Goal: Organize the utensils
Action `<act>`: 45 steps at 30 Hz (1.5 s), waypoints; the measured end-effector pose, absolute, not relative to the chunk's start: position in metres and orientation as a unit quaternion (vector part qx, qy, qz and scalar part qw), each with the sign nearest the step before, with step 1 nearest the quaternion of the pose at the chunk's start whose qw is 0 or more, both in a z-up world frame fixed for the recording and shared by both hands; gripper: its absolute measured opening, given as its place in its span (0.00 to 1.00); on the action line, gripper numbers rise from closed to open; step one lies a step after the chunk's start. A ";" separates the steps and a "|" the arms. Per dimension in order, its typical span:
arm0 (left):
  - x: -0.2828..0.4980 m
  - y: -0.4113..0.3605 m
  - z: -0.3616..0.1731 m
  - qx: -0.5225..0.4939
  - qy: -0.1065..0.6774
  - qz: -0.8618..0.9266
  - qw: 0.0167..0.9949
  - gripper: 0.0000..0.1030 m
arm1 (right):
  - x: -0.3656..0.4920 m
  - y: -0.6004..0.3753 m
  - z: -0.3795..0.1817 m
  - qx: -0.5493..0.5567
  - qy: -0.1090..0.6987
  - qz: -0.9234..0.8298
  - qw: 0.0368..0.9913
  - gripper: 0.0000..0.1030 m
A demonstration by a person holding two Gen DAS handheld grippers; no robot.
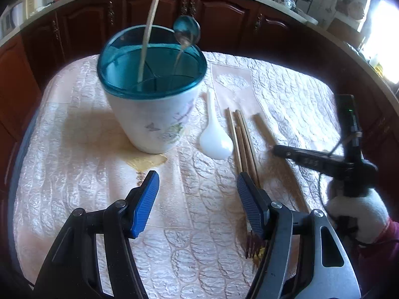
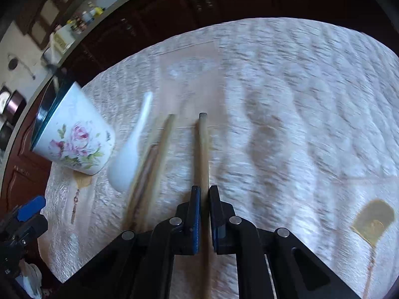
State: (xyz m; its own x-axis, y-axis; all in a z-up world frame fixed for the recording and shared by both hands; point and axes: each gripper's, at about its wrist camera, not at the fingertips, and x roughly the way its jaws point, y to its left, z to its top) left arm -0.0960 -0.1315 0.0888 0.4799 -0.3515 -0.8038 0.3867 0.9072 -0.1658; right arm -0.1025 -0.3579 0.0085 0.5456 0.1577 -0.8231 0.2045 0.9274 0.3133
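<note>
A pale quilted cloth [image 1: 274, 79] covers the counter before dark wooden cabinets [image 1: 149, 7]; the right hand-held gripper [image 2: 204, 194] clamps a wooden chopstick [image 2: 203, 149], the left hand-held gripper [image 1: 197, 186] gapes empty at six o'clock.

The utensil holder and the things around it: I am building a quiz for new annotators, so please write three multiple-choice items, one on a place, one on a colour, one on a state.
1. Where does the white soup spoon lie?
A. inside the holder
B. on the cloth between the holder and the loose chopsticks
C. in the left tongs

2. What colour is the rim of the utensil holder?
A. red
B. teal
C. yellow

3. How do the right tongs stand?
A. closed on a single chopstick
B. wide open and bare
C. closed on the soup spoon

Answers:
1 B: the spoon rests on the quilted cloth, with the holder on one side and the bundle of chopsticks on the other.
2 B: a teal ring tops the white floral body.
3 A: both blue pads press the single chopstick.
</note>
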 end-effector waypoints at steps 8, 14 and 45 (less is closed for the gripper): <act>-0.090 -0.159 0.077 0.023 0.474 -0.232 0.849 0.63 | -0.135 -0.403 0.023 0.227 0.453 -0.072 0.859 0.29; -0.087 -0.179 0.068 0.043 0.482 -0.242 0.841 0.63 | -0.119 -0.365 0.040 0.213 0.445 0.027 0.869 0.29; -0.062 -0.228 0.052 0.087 0.495 -0.268 0.822 0.40 | -0.144 -0.417 0.035 0.204 0.451 -0.032 0.868 0.29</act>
